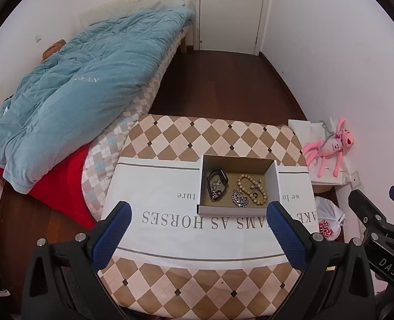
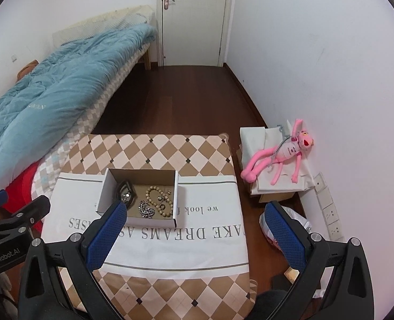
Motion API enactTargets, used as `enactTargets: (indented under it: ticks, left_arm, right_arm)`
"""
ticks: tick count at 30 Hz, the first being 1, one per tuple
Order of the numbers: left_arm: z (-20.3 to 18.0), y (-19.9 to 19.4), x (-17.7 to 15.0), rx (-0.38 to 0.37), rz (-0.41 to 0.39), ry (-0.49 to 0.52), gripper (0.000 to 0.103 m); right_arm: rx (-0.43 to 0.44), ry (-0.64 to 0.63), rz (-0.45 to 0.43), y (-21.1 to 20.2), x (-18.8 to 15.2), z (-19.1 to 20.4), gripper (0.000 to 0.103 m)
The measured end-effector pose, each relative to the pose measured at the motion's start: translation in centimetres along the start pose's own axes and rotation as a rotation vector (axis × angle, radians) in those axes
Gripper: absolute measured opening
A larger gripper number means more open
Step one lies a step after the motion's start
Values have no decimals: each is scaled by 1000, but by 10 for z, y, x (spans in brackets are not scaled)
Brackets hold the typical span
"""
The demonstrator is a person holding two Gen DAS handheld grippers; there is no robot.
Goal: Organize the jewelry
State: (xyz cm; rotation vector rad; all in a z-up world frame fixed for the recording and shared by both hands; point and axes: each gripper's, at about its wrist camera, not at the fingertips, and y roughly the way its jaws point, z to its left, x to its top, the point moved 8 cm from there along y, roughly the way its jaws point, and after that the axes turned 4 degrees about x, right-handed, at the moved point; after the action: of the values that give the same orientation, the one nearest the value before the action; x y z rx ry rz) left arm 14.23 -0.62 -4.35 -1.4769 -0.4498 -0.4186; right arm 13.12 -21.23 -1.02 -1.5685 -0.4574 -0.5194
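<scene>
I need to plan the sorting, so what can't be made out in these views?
- Printed cloth wording: box and left hand-held gripper hide letters, left view.
- Watch: right hand-held gripper finger hides part, right view.
- Small pieces among beads: too small.

left gripper (image 1: 198, 229): black frame, blue textured pads, silver screws, "GenRobot.AI" lettering | right gripper (image 2: 194, 226): same black frame, blue pads, silver screws, "DAS" lettering

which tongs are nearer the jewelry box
Left, by a narrow margin. The left tongs hover just in front of the jewelry box; the right tongs hang in front and to its right.
</scene>
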Motion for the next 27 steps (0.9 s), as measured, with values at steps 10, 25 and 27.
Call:
enactTargets:
  ticks: [10, 25, 27]
  left_arm:
    - [-3, 27, -6, 17, 51, 20, 103]
    - [4, 24, -5, 31, 38, 21, 103]
    - [4, 24, -5, 33, 37, 20, 103]
  right_arm:
    - [13, -17, 75, 33, -7, 3, 103]
    - [32, -34, 95, 42, -7, 13, 103]
    - [32, -34, 96, 42, -7, 13, 103]
